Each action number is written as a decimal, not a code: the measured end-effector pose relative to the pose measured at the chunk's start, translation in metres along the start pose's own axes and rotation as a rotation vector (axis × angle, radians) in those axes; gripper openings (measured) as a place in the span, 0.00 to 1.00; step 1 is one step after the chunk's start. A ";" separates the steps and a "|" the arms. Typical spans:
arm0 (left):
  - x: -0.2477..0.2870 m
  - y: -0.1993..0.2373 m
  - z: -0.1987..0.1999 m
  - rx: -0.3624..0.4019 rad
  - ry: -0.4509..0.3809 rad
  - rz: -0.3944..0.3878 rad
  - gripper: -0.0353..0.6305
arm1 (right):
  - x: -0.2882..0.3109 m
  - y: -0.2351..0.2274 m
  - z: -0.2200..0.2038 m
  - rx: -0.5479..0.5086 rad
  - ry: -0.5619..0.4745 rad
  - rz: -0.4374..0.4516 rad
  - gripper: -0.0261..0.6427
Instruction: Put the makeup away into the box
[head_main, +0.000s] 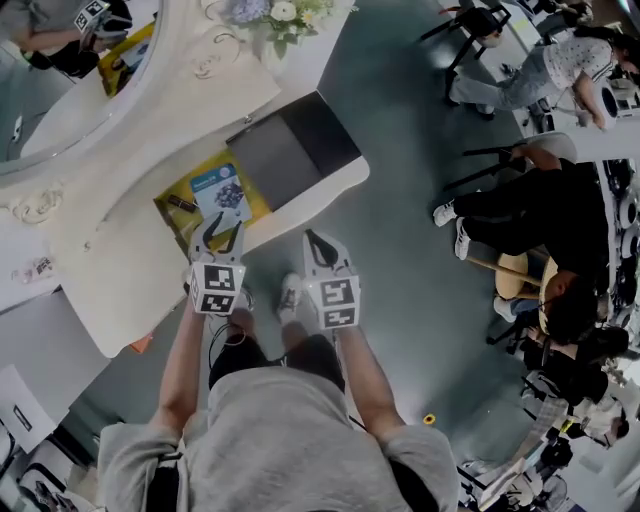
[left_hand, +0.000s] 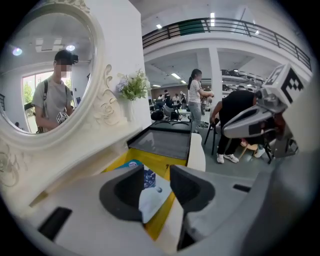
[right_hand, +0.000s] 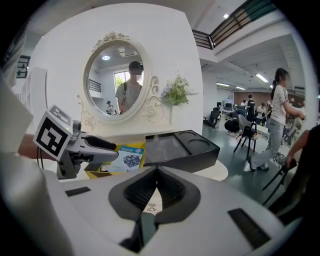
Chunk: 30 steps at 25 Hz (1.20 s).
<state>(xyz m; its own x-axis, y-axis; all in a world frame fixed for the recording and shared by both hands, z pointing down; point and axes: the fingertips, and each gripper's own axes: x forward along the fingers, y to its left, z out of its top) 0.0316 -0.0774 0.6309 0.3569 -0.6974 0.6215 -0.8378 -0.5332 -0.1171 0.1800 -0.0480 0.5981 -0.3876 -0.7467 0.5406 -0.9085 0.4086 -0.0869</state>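
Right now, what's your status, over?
Left tongs open at near edge of blue packet. Right tongs shut, empty. Packet lying in yellow tray, black box beside. Nothing blocking.

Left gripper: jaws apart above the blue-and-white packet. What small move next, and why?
Probably lower the left gripper onto the blue-and-white packet and close: its jaws stand apart with the packet showing between them, not yet gripped; the right gripper is shut.

You have one left hand-held gripper (head_main: 222, 234) and one right hand-held gripper (head_main: 313, 238), two in all. Your bench (head_main: 120, 262) carries one yellow box (head_main: 259, 205), one blue-and-white packet (head_main: 220, 190), one black case (head_main: 296, 150), one oval mirror (right_hand: 117, 82) and one flower bunch (head_main: 276, 14).
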 end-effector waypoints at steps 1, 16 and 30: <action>-0.003 -0.002 0.003 -0.002 -0.007 0.006 0.27 | -0.003 -0.002 0.002 -0.002 -0.005 -0.001 0.06; -0.099 0.011 0.085 -0.085 -0.248 0.185 0.26 | -0.048 0.013 0.084 -0.130 -0.204 0.071 0.06; -0.204 0.032 0.065 -0.163 -0.342 0.464 0.20 | -0.062 0.095 0.130 -0.281 -0.358 0.287 0.06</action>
<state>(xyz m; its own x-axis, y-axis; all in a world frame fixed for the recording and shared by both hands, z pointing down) -0.0416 0.0166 0.4497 0.0286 -0.9687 0.2465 -0.9809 -0.0747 -0.1798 0.0977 -0.0313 0.4480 -0.6876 -0.6968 0.2044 -0.7008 0.7104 0.0644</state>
